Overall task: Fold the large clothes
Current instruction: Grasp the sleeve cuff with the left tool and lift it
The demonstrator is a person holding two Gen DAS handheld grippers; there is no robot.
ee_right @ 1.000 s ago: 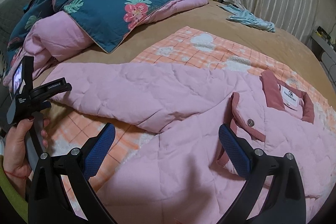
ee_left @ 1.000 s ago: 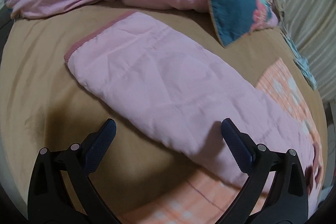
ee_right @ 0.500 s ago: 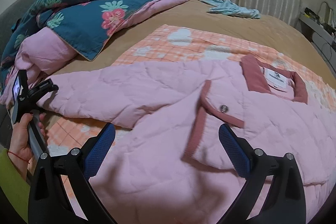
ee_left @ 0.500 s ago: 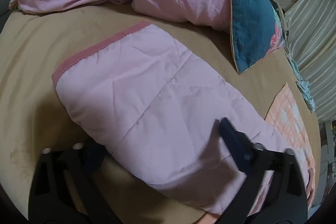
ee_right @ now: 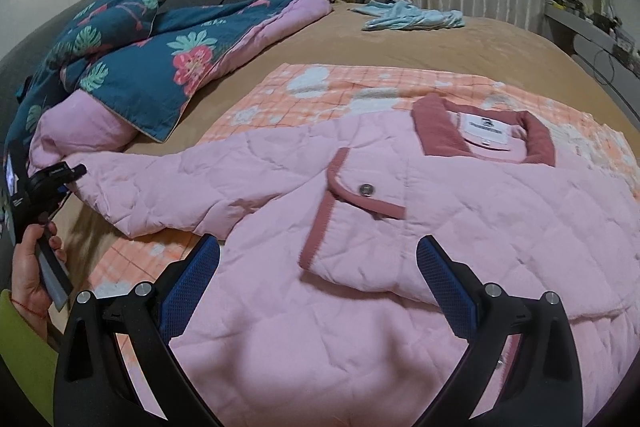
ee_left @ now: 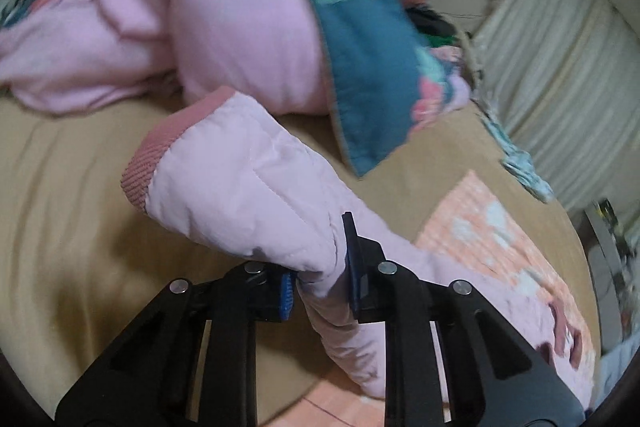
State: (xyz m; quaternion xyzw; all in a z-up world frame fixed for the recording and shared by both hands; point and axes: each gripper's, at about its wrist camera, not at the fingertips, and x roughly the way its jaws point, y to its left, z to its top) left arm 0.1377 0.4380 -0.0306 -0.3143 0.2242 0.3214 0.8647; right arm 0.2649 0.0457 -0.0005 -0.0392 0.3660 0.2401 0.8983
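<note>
nearest in the left wrist view, the left gripper has just been closing, and its jaws now pinch the sleeve of the pink quilted jacket a little behind the dark pink cuff, which hangs free above the tan bed sheet. the right gripper is spread wide over the front of the jacket and holds nothing. the jacket lies flat on the orange checked blanket, collar to the far right, with the floral duvet further to the left. the step in hand looks to be folding the sleeve in. the next move probably needs carrying the cuff across the chest without dragging the body, while the right gripper steadies it.
</note>
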